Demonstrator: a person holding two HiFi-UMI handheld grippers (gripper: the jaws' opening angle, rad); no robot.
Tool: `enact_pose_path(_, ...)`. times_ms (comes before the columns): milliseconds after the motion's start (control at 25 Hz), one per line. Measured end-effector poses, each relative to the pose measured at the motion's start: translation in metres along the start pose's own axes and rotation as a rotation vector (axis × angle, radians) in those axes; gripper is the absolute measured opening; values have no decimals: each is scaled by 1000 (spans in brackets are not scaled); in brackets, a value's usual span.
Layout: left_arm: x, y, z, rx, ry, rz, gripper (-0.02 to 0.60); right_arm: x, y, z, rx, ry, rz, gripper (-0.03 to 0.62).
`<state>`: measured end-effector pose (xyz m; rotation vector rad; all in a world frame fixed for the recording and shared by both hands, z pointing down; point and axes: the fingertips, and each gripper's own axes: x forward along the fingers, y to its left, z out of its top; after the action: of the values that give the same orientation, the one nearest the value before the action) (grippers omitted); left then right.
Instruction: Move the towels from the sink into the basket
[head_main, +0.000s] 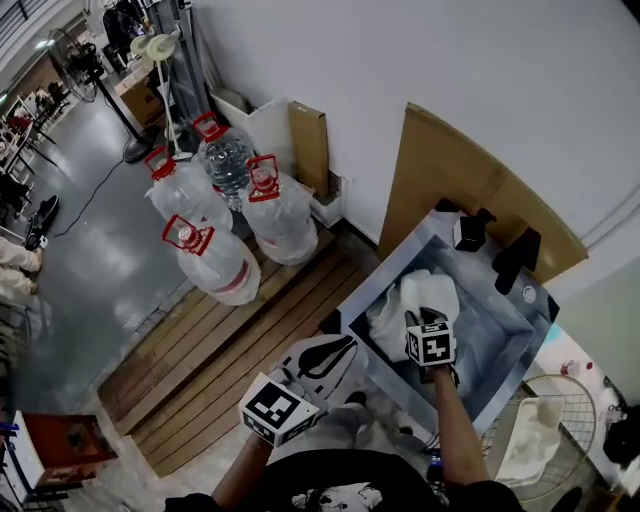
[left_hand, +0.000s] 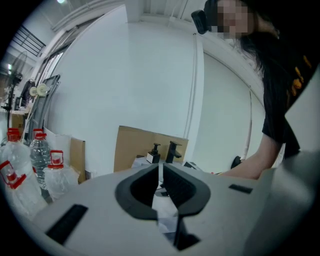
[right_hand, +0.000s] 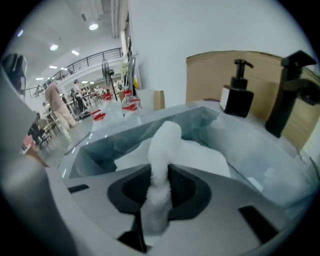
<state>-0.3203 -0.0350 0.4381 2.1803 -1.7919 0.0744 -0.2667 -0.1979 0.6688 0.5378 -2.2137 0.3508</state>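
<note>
In the head view, the sink (head_main: 505, 335) sits against the white wall, a brown cardboard sheet (head_main: 470, 180) leaning behind it, with a black soap dispenser (head_main: 468, 232) and a black tap (head_main: 515, 258) on its far edge. A heap of white towels (head_main: 395, 315) lies in the left part of the basin. The right gripper (head_main: 428, 318) reaches down into the basin with its tips at the top of that heap. The left gripper (head_main: 335, 352) hangs outside the sink, just beside its near left corner, above a wooden pallet floor (head_main: 230, 340). The wire basket (head_main: 560, 380) stands to the right of the sink, and one white towel (head_main: 530, 435) already lies in it. Several large water bottles (head_main: 230, 220) with red handles stand on the pallet farther left. In the left gripper view, the left gripper (left_hand: 161, 167) has its jaws drawn together with nothing between them. Past them show the soap dispenser (left_hand: 152, 155), the tap (left_hand: 173, 150), the cardboard (left_hand: 132, 145) and the person's bare forearm (left_hand: 255, 165) at the right. In the right gripper view, the right gripper (right_hand: 159, 172) is clamped on a bunched fold of towel (right_hand: 164, 142), which stands up out of the jaws and joins the rest of the white cloth lying in the sink (right_hand: 250, 150). The dispenser (right_hand: 239, 97) and tap (right_hand: 290, 90) stand on the rim beyond.
</note>
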Motion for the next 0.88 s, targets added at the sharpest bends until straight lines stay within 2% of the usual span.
enact_pose_path(240, 16, -13, 6, 13, -6, -51, 28, -57, -15, 30, 91, -151, -5, 75)
enact_pose_path(880, 76, -85, 30, 78, -26, -261, 27, -219, -27, 80, 76, -451, -47, 72)
